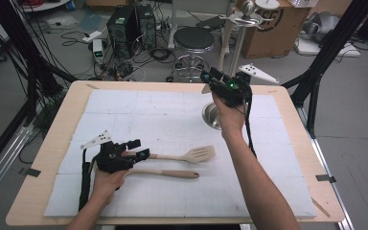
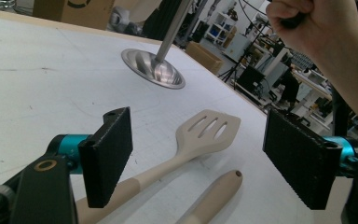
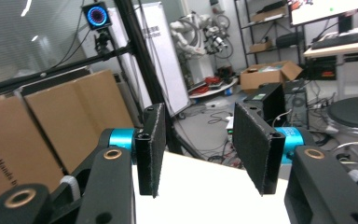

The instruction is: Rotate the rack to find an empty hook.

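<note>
A pale slotted spatula [image 1: 196, 154] lies on the white mat [image 1: 163, 115], head to the right. A second beige-handled utensil [image 1: 167, 173] lies just in front of it. My left gripper [image 1: 139, 149] rests low at their handle ends, open. In the left gripper view the spatula [image 2: 209, 130] and the other handle [image 2: 214, 193] lie between and beyond the wide-apart jaws of the left gripper [image 2: 200, 135], untouched. My right gripper [image 1: 210, 79] is held up over the far side beside a metal stand [image 1: 212, 116]. In its own view the right gripper [image 3: 200, 140] is open with nothing between the pads.
The stand's round steel base [image 2: 154, 69] sits on the far part of the mat with its pole [image 1: 239, 48] rising. A stool [image 1: 193, 40], computer cases and cables stand on the floor behind the table. Cardboard boxes [image 3: 42, 126] are off to one side.
</note>
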Demonstrator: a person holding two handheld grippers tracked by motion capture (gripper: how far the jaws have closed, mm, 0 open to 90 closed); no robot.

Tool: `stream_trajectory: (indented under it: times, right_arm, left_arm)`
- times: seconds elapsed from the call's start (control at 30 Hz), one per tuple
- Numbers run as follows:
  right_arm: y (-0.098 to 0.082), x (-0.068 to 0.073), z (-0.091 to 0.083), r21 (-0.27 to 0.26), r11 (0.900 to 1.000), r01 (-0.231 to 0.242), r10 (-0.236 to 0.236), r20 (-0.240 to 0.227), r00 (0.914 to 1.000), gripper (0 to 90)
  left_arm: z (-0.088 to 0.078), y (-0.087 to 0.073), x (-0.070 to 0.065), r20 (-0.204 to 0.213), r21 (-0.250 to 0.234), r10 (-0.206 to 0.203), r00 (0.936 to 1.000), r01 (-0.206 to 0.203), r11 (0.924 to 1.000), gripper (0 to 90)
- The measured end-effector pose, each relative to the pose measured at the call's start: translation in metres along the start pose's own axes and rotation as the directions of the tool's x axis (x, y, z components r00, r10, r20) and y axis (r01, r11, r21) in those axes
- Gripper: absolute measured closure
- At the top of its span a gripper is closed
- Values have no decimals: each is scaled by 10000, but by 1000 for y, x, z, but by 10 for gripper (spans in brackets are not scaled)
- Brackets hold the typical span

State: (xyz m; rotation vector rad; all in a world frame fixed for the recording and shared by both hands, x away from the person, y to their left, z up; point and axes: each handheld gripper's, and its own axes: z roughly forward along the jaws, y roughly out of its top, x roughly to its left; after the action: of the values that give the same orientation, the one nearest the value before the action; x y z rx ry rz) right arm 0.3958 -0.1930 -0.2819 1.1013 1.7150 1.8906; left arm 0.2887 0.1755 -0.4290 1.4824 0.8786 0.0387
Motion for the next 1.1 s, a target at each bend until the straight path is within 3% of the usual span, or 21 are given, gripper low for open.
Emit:
stream_trajectory:
  times: [0.53,0.87,1.1]
  right_arm:
    - [-32,-1,-8,701,9969,-351,371,-272,9989,504]
    - [-45,5,-12,1462,9881,-474,561,-562,9968,340]
    - [-63,7,-12,2108,9762,-507,691,-809,9943,245]
  left_arm:
    - [-1,0,2,-78,3,8,10000,-8,10000,246]
    - [2,0,2,-24,12,29,10000,-29,10000,246]
    - [1,0,1,-73,4,72,9999,-72,10000,246]
